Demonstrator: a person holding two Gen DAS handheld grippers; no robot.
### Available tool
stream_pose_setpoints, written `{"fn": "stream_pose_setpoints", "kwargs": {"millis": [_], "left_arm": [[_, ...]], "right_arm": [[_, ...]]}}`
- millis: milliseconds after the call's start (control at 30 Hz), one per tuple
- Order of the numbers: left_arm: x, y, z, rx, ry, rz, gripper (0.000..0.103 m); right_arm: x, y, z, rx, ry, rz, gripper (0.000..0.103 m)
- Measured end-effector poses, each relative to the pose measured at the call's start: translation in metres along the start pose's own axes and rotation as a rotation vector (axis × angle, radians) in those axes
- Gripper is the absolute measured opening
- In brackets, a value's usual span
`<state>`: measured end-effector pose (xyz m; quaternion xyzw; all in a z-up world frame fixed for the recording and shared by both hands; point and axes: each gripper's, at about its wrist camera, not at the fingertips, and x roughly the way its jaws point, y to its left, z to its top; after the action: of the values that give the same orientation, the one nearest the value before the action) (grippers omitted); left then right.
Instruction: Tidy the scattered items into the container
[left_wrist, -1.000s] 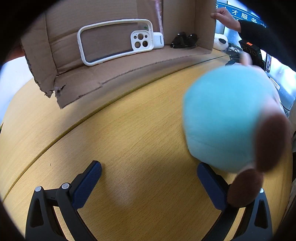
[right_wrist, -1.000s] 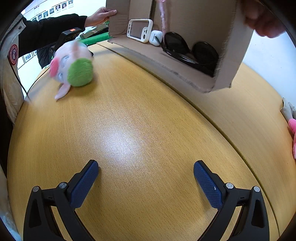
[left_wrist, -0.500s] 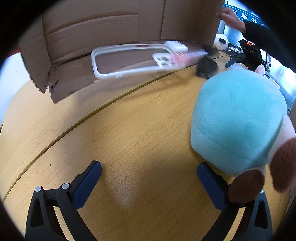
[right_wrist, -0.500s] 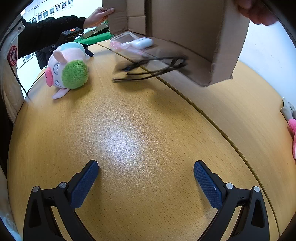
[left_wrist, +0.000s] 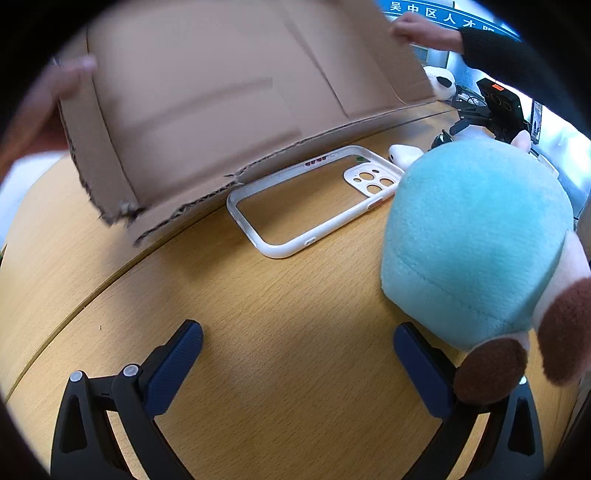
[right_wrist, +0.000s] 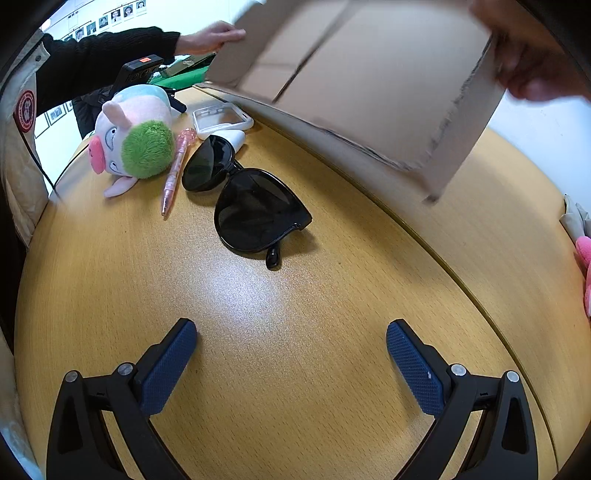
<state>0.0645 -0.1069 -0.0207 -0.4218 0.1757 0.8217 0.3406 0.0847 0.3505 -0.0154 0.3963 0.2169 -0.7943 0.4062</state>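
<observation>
A cardboard box (left_wrist: 221, 103) is held tilted above the table by another person's hands; it also shows in the right wrist view (right_wrist: 369, 81). On the table lie a white phone case (left_wrist: 310, 199), a white earbud case (left_wrist: 404, 153), black sunglasses (right_wrist: 251, 206), a pink pen (right_wrist: 175, 170) and a plush toy (left_wrist: 476, 240) with a teal back. The toy shows again in the right wrist view (right_wrist: 136, 136), as does the phone case (right_wrist: 221, 116). My left gripper (left_wrist: 297, 350) is open, its right finger beside the plush. My right gripper (right_wrist: 291, 350) is open and empty.
The wooden table (right_wrist: 295, 295) has a seam curving across it. A person in a black sleeve (right_wrist: 103, 62) stands at the far side. A black device (left_wrist: 500, 107) and a small panda figure (left_wrist: 441, 83) sit beyond the plush. Something pink (right_wrist: 585, 266) lies at the right edge.
The box was tipped and lifted; the phone case, earbud case, sunglasses and pen slid out onto the table. The plush came to rest. Both grippers stayed still and open.
</observation>
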Motion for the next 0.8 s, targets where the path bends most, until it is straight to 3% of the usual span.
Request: {"fn": "stream_pose_setpoints", "kwargs": {"millis": [800], "left_arm": [[0.0005,-0.0006,0.0012,0.001,0.000,0.000,0.103]], "right_arm": [[0.0022,-0.0004,0.0016,0.002,0.000,0.000,0.103]]}}
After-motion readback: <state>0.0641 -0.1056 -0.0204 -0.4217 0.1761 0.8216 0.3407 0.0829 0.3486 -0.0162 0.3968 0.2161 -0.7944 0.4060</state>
